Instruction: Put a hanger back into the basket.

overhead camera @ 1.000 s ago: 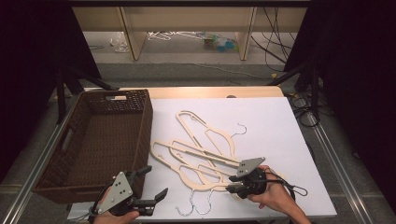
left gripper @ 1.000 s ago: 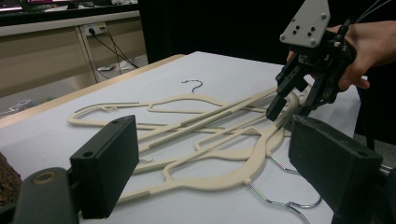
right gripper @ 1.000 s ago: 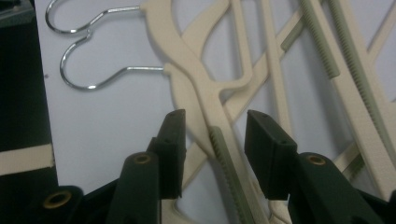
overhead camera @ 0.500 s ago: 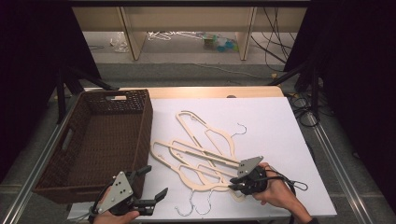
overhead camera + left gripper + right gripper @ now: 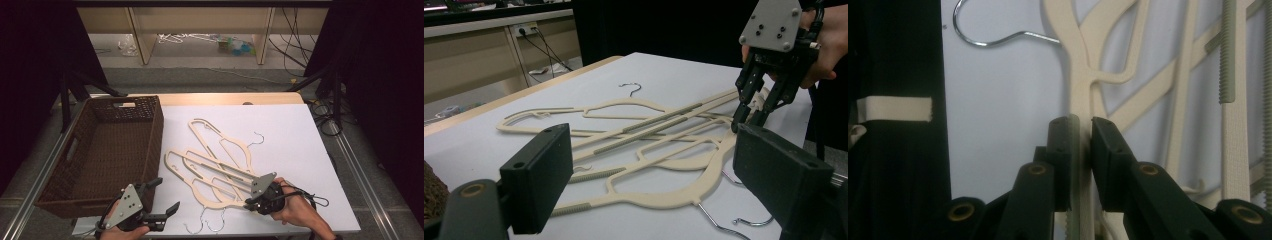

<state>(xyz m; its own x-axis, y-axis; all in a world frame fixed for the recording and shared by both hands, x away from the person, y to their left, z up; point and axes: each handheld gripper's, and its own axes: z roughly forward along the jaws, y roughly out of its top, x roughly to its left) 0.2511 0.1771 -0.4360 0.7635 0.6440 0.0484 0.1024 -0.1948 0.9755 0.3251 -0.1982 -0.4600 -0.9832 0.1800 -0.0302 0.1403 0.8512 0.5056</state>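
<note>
Several cream hangers (image 5: 220, 165) with metal hooks lie in an overlapping pile on the white table top (image 5: 295, 135). My right gripper (image 5: 247, 204) is at the pile's near right corner. Its jaws have just been closing, and in the right gripper view my right gripper (image 5: 1080, 122) is shut on the thin arm of one cream hanger (image 5: 1079, 65). The left gripper view shows the right gripper (image 5: 748, 117) tipped down onto the pile. My left gripper (image 5: 167, 195) is held at the table's front left, open with nothing between its fingers (image 5: 539, 175).
A dark brown wicker basket (image 5: 156, 140) stands at the left, beside the hangers. Two wire hooks (image 5: 210, 226) lie near the front edge. Beyond the table are a shelf unit (image 5: 200, 20) and cables on the floor.
The right gripper's jaws have closed onto the hanger's arm while the hand shifted only slightly. The left gripper has kept still.
</note>
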